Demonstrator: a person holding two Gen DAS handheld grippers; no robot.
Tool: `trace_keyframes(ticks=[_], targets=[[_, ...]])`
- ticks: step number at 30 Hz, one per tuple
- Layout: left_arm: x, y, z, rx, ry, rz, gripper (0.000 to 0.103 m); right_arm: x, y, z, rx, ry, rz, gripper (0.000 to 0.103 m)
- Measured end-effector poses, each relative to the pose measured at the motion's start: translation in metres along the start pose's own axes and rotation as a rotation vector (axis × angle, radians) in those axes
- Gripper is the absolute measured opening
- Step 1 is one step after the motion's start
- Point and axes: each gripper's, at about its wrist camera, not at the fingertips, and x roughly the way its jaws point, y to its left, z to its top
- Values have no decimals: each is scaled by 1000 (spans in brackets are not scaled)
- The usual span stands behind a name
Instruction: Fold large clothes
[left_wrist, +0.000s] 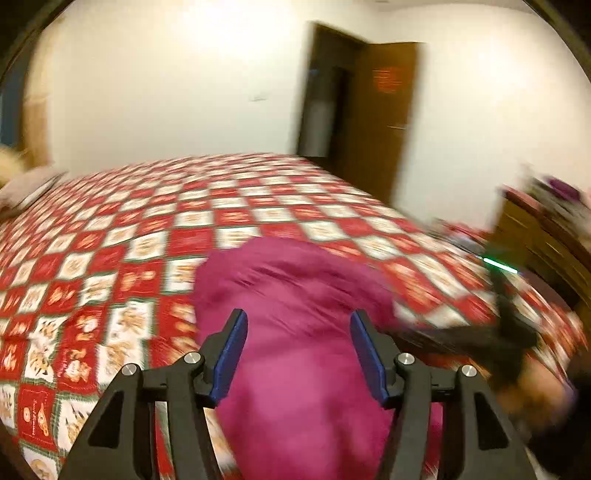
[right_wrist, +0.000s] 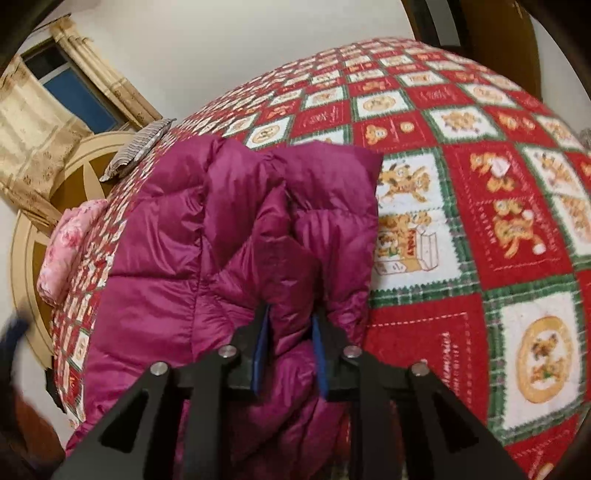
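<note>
The magenta puffer jacket (right_wrist: 207, 236) lies bunched on the red checked bedspread (right_wrist: 480, 229), near the bed's edge. The right gripper (right_wrist: 290, 332) is clamped on a thick pinch of its quilted fabric, blue pads nearly together. The left gripper (left_wrist: 299, 354) hangs above the jacket with its jaws spread wide, holding nothing. The slippery shell could probably slide out of the right pinch if pulled hard, and a one-sided lift may drag the bulk off the bed.
</note>
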Motion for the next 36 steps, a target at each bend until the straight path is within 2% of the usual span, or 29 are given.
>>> trace_keyframes(ticks=[2,4,5,8,11,13,15,18,22,25,28,32,36], targets=[[34,11,2,-68,60,74,59,-17,4,4,-9,-22,-32,26],[65,14,-6,-112,128,101,59,-38,8,11,-9,-68,-77,26],[72,7,-12,-111,136,118,59,-49,12,16,-13,-93,-88,28],[78,-6,-23,-74,97,197,59,-77,33,36,-21,-166,-83,29],[78,-13,-29,-69,95,218,61,-82,50,57,38,-209,13,30],[77,-13,-28,-74,97,225,62,-67,54,68,128,-210,130,30],[81,-7,-28,-89,98,222,62,-44,51,72,196,-218,145,30],[82,-1,-30,-107,97,219,63,-11,39,70,223,-244,40,30],[86,-1,-32,-108,104,224,65,16,6,63,274,-195,-70,30],[89,-5,-32,-84,111,241,66,26,-11,56,249,-174,-136,29],[90,-9,-30,-68,120,250,66,29,-10,51,175,-183,-220,29],[87,-12,-18,-39,132,264,66,43,-10,45,97,-170,-274,30],[90,-11,-4,-14,117,311,66,51,-14,41,58,-161,-298,30]])
